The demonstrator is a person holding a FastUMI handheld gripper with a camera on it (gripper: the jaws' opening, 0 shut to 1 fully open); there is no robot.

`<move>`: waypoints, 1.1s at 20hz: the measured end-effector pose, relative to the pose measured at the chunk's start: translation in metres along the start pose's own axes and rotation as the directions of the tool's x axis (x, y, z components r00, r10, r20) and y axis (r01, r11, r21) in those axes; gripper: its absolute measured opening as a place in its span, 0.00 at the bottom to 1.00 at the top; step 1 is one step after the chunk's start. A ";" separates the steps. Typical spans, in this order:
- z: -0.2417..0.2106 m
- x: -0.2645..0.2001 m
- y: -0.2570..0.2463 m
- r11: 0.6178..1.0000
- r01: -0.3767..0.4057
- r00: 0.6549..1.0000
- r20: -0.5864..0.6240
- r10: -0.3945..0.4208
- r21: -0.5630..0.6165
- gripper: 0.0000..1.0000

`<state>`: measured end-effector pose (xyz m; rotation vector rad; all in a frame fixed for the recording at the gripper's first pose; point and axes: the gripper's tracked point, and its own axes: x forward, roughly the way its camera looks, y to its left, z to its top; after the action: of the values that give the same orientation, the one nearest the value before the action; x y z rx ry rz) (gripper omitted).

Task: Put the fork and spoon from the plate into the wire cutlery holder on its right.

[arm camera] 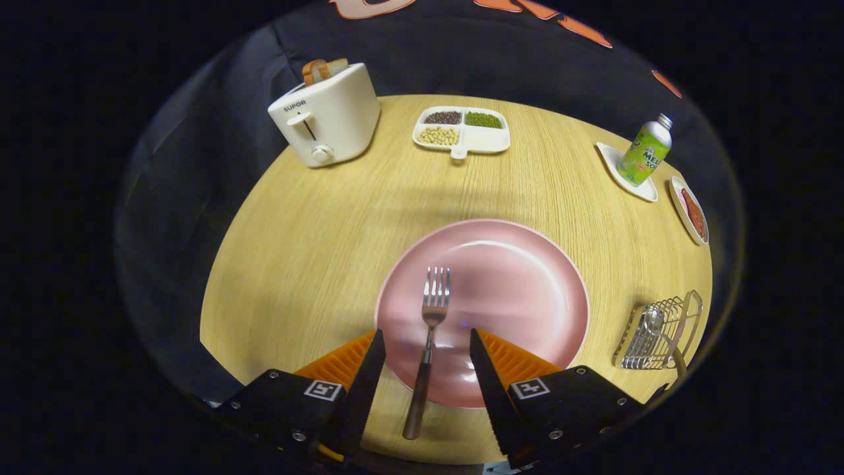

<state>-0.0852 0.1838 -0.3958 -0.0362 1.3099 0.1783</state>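
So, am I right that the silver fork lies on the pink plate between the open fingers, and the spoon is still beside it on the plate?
Not quite: in the gripper view the spoon already sits in the wire cutlery holder. The silver fork does lie on the pink plate, between the open gripper fingers.

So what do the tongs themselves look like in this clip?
The tongs are two flat, wedge-shaped fingers with fine saw-tooth ridges along their inner edges and ribbed panels on their outer faces. Each sits on a black block with small silver screws and a square black-and-white marker tag. No cables or sleeve are visible.
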 end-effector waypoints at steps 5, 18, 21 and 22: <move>-0.025 0.014 -0.003 0.999 0.017 0.995 -0.099 -0.019 -0.027 0.56; -0.029 0.011 -0.012 0.998 0.006 0.991 -0.131 -0.015 -0.068 0.04; -0.020 -0.006 -0.026 1.000 0.003 0.996 -0.090 -0.004 -0.018 0.04; -0.015 -0.013 -0.032 1.000 0.008 0.998 -0.069 -0.009 -0.005 0.04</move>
<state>-0.0983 0.1490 -0.3896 -0.0521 1.3782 0.1740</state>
